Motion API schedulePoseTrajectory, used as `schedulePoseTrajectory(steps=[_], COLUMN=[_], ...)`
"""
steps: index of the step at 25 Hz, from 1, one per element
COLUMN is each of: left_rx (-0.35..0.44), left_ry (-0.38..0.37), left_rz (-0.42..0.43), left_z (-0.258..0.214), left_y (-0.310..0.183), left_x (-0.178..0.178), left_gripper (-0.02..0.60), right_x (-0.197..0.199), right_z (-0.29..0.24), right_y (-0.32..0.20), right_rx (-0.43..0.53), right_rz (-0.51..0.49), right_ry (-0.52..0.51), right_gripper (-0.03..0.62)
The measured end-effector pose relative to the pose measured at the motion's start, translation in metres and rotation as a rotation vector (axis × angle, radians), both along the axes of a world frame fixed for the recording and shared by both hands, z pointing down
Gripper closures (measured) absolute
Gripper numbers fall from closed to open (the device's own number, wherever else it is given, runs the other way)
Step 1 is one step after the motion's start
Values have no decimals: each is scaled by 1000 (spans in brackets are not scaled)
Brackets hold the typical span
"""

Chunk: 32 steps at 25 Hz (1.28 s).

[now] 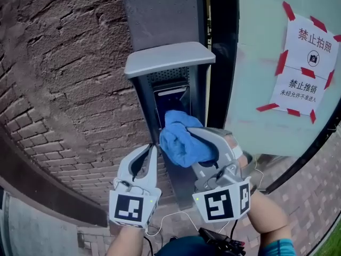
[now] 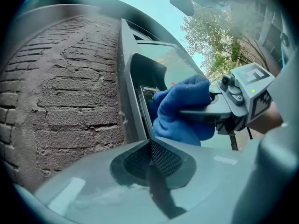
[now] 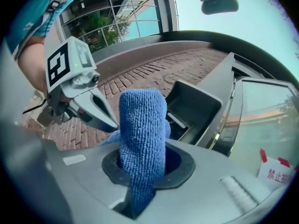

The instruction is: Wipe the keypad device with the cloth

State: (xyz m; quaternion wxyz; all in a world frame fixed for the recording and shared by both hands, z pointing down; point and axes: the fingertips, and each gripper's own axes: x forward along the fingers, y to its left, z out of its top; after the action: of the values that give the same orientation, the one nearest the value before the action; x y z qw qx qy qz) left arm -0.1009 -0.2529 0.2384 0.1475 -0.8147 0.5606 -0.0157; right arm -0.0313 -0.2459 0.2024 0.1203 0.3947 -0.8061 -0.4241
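Closest to the head camera are the person's two forearms and the marker cubes of the tools they hold, both pointing away toward a grey post set between a brick wall (image 1: pixel 64 79) and a glass panel (image 1: pixel 250 89). On that post, under a slanted grey hood (image 1: pixel 169 57), sits the keypad device (image 1: pixel 171 96), a dark panel in a recessed housing; only its upper part shows in the head view, since the blue cloth (image 1: pixel 178 140) lies bunched against the lower part. The right gripper (image 1: pixel 187 137) is clamped on that cloth: its own view shows the jaws pinching a thick fold of the blue cloth (image 3: pixel 140 125), which rises up between them, with the keypad device (image 3: pixel 181 120) just behind it. The left gripper (image 1: pixel 153 147) has its jaws pressed together with nothing between them, as its own view shows where the two dark pads meet (image 2: pixel 150 143). It sits just to the left of the cloth, its tips near the left edge of the post; whether it touches either cannot be told. From that view the right gripper (image 2: pixel 184 112) reaches in from the right, with the cloth (image 2: pixel 180 108) pushed against the device (image 2: pixel 148 93). A white notice (image 1: pixel 306 63) with red tape at its corners hangs on the glass, well apart to the right.
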Motion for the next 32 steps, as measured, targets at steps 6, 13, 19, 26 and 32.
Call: schedulePoseTrajectory(steps=[6,13,19,26,32], left_rx=[10,13,6,-11,-5], left_ry=[-4,8,8,18,31], left_rz=[24,27,39,49,46], left_z=[-3,-4,0,7,5], left_y=[3,4,3,3,5], left_x=[11,10,13,14,10], left_gripper=[592,592,592,592,592], right_x=[22,20,16,17,16], right_z=[-48,-8,25,39,1], right_y=[-11,-21,-22,-19,-6], right_rx=[52,-75,-138,-179,-101], right_rz=[52,82,75,71,47], right_ry=[-85,-19,30,63,-26], right_gripper=[545,545,546,545,545])
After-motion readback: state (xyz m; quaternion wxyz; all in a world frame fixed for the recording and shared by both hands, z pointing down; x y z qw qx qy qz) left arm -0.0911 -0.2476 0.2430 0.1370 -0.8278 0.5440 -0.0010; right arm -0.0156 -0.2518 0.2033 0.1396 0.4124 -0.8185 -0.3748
